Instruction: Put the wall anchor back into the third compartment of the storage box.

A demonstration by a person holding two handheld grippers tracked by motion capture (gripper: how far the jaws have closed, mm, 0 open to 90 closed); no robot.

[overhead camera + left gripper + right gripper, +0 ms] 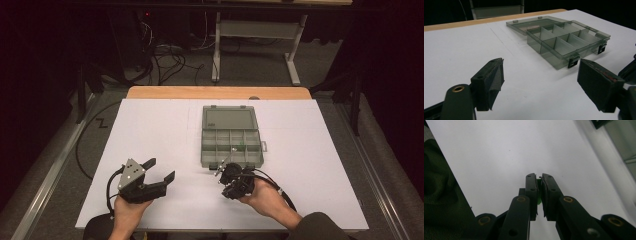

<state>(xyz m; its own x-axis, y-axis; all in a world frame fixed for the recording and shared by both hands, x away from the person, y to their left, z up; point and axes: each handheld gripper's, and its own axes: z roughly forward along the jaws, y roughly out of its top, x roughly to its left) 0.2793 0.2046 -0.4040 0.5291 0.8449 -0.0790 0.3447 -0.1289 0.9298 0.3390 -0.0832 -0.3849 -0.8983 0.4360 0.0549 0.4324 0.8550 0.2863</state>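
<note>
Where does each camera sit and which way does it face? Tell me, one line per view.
High view: above the person's side, looking forward and down on the white table; both hands show.
Left gripper view: on the left gripper, jaws wide apart, facing the open compartment box.
Right gripper view: on the right gripper, facing bare table, jaws pinching a small green piece.
Shared: the box and left gripper also show in the high view.

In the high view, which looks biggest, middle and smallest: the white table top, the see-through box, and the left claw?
Largest to smallest, as they look in the high view:
1. White table top, by far the biggest.
2. See-through box, with its lid open.
3. Left claw, a bit smaller than the box, though it sits nearer the camera, so this one is less sure.
</note>
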